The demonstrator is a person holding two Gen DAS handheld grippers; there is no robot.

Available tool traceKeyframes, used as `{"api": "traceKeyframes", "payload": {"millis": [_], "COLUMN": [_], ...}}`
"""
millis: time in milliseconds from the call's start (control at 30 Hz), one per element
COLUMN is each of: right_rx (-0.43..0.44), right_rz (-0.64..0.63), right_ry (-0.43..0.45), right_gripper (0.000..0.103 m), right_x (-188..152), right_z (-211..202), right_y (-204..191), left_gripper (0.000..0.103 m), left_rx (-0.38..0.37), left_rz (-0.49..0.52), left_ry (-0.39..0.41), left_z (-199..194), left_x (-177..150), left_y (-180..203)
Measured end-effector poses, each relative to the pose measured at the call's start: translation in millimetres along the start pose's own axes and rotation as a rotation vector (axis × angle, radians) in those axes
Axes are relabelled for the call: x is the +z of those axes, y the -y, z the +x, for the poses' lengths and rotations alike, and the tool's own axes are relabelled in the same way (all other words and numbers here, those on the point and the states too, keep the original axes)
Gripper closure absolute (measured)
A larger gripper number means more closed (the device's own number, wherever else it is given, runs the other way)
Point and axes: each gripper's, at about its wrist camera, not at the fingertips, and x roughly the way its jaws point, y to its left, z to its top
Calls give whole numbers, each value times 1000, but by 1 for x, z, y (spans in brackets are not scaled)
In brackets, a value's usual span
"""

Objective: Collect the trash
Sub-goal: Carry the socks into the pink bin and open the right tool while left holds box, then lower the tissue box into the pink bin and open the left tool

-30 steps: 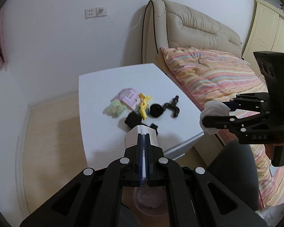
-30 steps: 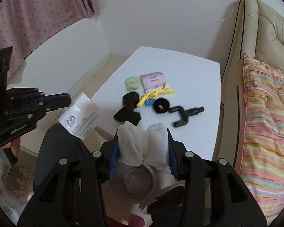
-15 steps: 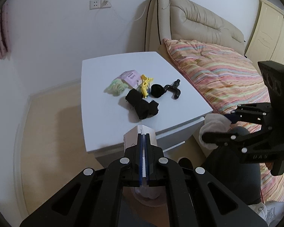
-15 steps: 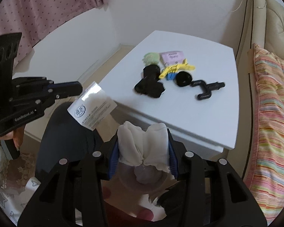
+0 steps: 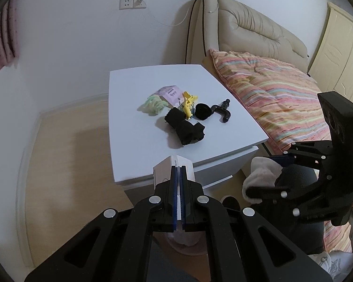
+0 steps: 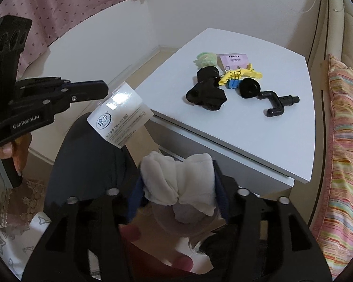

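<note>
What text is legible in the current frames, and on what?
"GenRobot.AI": side of the left gripper body.
White wrapper in the left gripper: round blue logo and lines of print, too small to read.
Pink card on the white table: dark heading, too blurred to read.
Right gripper: no readable text.

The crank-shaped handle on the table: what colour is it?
The crank-shaped handle is black, clearest in the right wrist view.
</note>
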Motion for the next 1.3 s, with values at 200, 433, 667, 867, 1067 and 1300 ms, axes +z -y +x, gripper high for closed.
{"api": "traceKeyframes", "payload": {"millis": [200,433,667,867,1067,1300], "right_rx": [-16,-29,-65,-101,-153,-183], "right_rz": [-3,21,52,83,121,162], "right_ry": [-5,1,23,37,58,83], "right_gripper": [12,7,6,6,5,5], "right_x": [0,-2,-6,-10,-14,-20], "right_z": [2,0,-10,-19,-32,-45], "right_y": [0,5,13,23,40,60], "left_gripper": [101,101,101,101,101,101], "left_rx": [-2,-11,-28,-46,-66,-100], "left_rz": [1,10,30,52,81,118], "left_ry": [-5,-14,-20,-23,-34,-64], "left_z": [1,4,7,8,11,19], "left_x": [0,0,-1,0,0,-2], "left_y": [0,5,14,26,40,59]}}
